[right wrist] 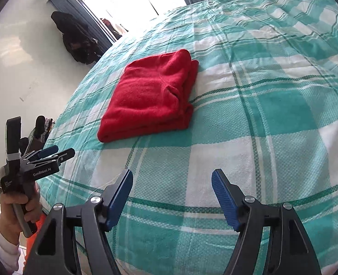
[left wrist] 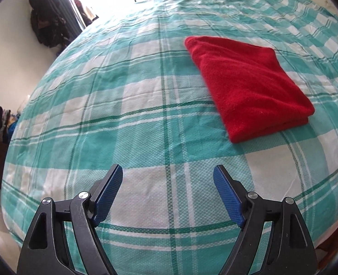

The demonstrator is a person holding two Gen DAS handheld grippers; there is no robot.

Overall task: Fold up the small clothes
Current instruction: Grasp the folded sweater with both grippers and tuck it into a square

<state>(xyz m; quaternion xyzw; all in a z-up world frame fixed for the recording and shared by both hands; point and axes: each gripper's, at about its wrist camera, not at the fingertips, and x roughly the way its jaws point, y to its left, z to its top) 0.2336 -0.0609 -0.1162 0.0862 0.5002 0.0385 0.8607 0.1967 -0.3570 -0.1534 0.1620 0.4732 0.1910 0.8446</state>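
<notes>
Red fleece garment (left wrist: 249,84) lies folded square on the checked bedsheet (left wrist: 123,114). Left gripper (left wrist: 169,192) and right gripper (right wrist: 172,197) both gape empty, clear of it. Fold looks finished; next likely a fresh piece.

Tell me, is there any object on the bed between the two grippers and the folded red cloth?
Nothing visible is in the way. Only bare teal-and-white checked bedsheet lies between the open left gripper and the folded red fleece garment, and likewise ahead of the open right gripper.
</notes>
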